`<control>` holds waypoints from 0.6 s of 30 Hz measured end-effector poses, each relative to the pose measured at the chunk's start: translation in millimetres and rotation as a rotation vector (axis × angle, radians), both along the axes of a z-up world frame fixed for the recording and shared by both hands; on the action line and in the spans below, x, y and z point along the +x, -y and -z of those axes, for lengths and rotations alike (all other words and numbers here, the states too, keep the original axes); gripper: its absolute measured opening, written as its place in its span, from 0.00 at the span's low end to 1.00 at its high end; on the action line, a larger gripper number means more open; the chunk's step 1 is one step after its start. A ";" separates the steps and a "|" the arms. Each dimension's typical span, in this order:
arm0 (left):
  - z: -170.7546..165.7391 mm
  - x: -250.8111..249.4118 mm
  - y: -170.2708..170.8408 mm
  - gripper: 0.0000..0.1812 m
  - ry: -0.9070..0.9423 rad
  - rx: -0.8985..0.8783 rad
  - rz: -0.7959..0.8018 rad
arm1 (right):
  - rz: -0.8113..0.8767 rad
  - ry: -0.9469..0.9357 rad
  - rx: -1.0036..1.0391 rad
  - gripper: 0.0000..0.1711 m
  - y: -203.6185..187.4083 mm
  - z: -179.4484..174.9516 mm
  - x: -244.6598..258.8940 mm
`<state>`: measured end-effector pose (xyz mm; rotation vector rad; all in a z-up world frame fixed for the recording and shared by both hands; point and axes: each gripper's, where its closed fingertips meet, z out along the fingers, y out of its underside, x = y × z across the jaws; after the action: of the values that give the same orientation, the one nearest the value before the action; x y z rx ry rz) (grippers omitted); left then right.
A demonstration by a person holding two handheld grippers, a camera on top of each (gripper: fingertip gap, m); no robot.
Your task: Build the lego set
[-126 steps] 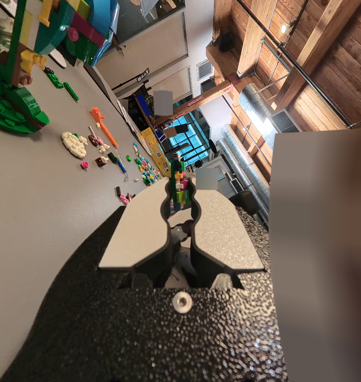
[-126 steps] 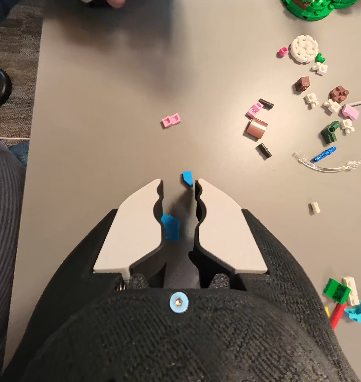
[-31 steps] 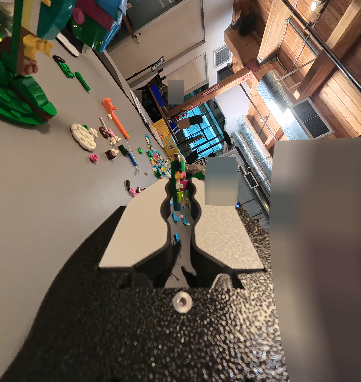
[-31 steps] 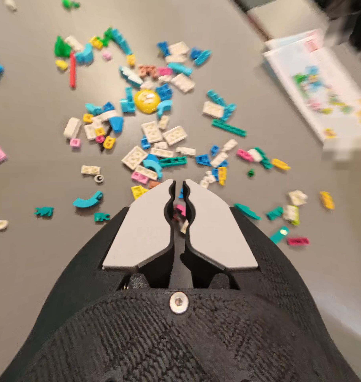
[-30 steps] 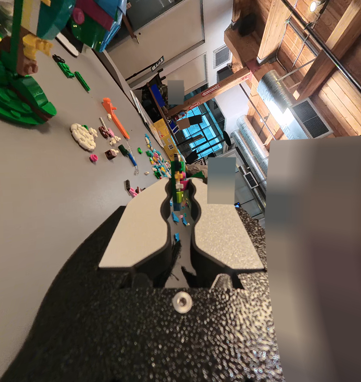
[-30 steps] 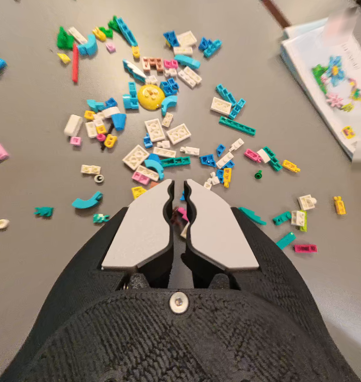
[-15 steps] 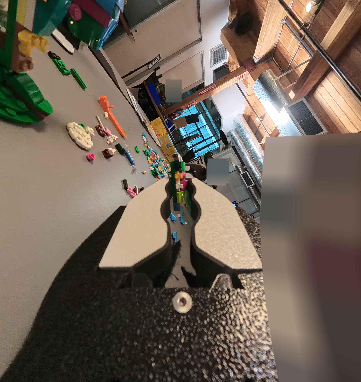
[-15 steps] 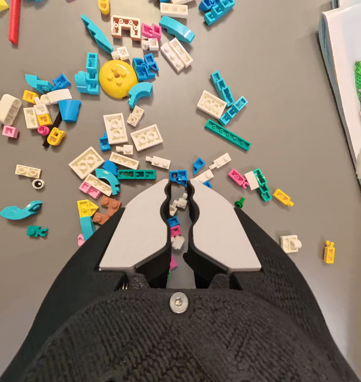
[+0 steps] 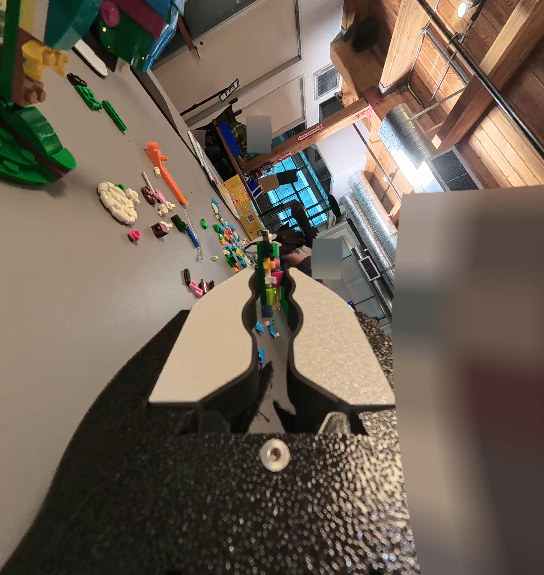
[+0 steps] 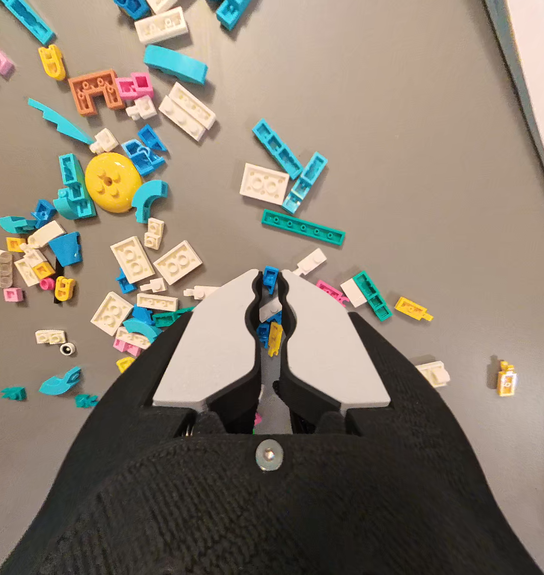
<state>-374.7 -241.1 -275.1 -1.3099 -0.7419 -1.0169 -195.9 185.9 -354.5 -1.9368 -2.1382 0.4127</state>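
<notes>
My left gripper [image 9: 270, 275] is shut on a small lego assembly [image 9: 267, 264] of green, yellow, pink and lime pieces and holds it clear of the grey table [image 9: 62, 311]. My right gripper [image 10: 270, 274] is low over a scatter of loose pieces. Its tips are closed on a small blue piece [image 10: 270, 277]. White, blue and yellow pieces lie on the table under the jaws. A yellow round dish [image 10: 112, 183], a long teal plate [image 10: 302, 227] and a white plate [image 10: 264, 183] lie ahead of it.
A large green built model [image 9: 21, 149] stands at the far left of the table. Near it lie an orange brick separator [image 9: 165, 171] and a white round piece [image 9: 116, 202]. An instruction booklet [image 10: 541, 77] lies at the right edge. People are beyond the table. Tip to tip, the grippers are about 50 cm apart. The right tips stand about 5 cm off the white plate [image 10: 264, 183]. My right gripper's tips are some 9 cm from the yellow round dish [image 10: 112, 183].
My right gripper moved forward and down over the pile, opened slightly, then closed its tips around the small blue piece. My left gripper holds its assembly with little movement.
</notes>
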 end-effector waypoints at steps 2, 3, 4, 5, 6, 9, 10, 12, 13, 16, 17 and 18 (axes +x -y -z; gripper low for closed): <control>-0.2 0.0 0.0 0.08 0.001 0.002 0.001 | -0.013 -0.012 0.025 0.04 2.3 -2.9 -3.1; -0.3 0.0 0.1 0.08 0.001 0.002 0.001 | -0.017 -0.017 0.031 0.04 3.5 -3.9 -4.5; -0.3 0.0 0.1 0.08 0.001 0.002 0.002 | -0.021 -0.008 0.047 0.04 2.9 -3.5 -4.3; -0.3 0.1 0.1 0.08 0.001 0.003 0.002 | -0.024 0.013 0.076 0.04 0.4 -1.9 -2.4; -0.3 0.2 0.0 0.08 0.001 0.002 0.003 | -0.030 0.026 0.100 0.03 -1.6 -1.4 -1.2; -0.4 0.2 0.0 0.08 0.001 0.003 0.003 | -0.028 0.017 0.121 0.03 -2.8 -6.4 -2.4; -0.5 0.3 0.0 0.08 0.001 0.003 0.003 | -0.026 0.013 0.118 0.03 -2.8 -7.5 -2.6; -0.6 0.3 0.1 0.08 0.001 0.004 0.004 | -0.026 0.039 0.120 0.03 -4.2 -5.8 0.5; -0.6 0.4 0.1 0.08 0.001 0.004 0.004 | -0.031 0.059 0.129 0.03 -5.4 -3.6 2.7; -0.7 0.4 0.1 0.08 0.002 0.005 0.004 | -0.038 0.061 0.125 0.03 -5.0 -2.2 1.8; -0.7 0.4 0.0 0.08 0.002 0.005 0.005 | -0.039 0.061 0.121 0.03 -4.5 -2.1 1.4; -0.6 0.6 -0.1 0.08 0.002 0.004 0.007 | -0.043 0.060 0.125 0.03 -4.7 -2.1 1.1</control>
<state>-374.2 -241.0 -274.6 -1.3089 -0.7370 -1.0248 -194.8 190.6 -352.4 -1.8603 -2.1904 0.2250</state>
